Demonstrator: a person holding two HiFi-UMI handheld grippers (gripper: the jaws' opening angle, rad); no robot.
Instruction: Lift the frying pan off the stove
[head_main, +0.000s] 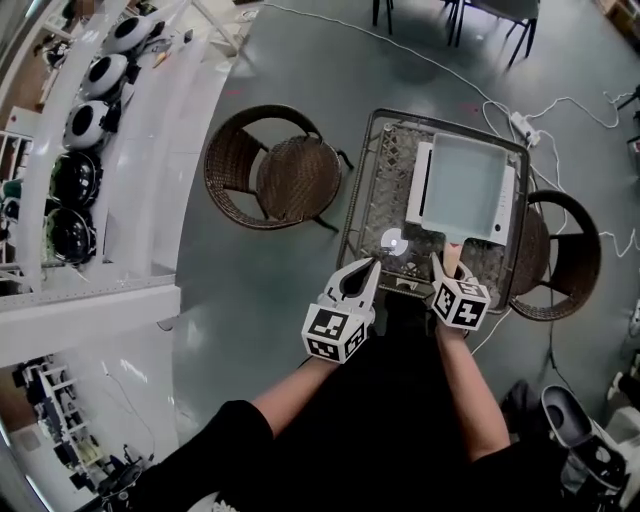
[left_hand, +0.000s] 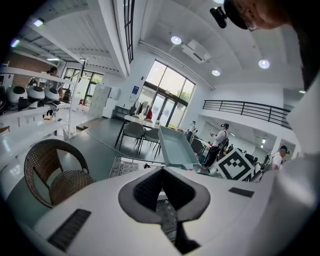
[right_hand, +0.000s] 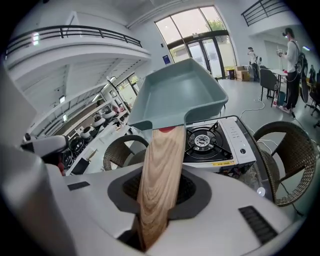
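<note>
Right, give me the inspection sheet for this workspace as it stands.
Surface: table with the stove standing on it.
Job's things: frying pan held clear above the stove's burner, empty.
Clutter: small round pale object on the table, in front of the stove.
Grippers: right gripper jaws shut on the pan's wooden handle; left gripper jaws together, nothing between them.
Cables: white cable and power strip on the floor beyond the table.
Surroundings: wicker chairs either side of the table; shelf of helmets at left; people further off.
</note>
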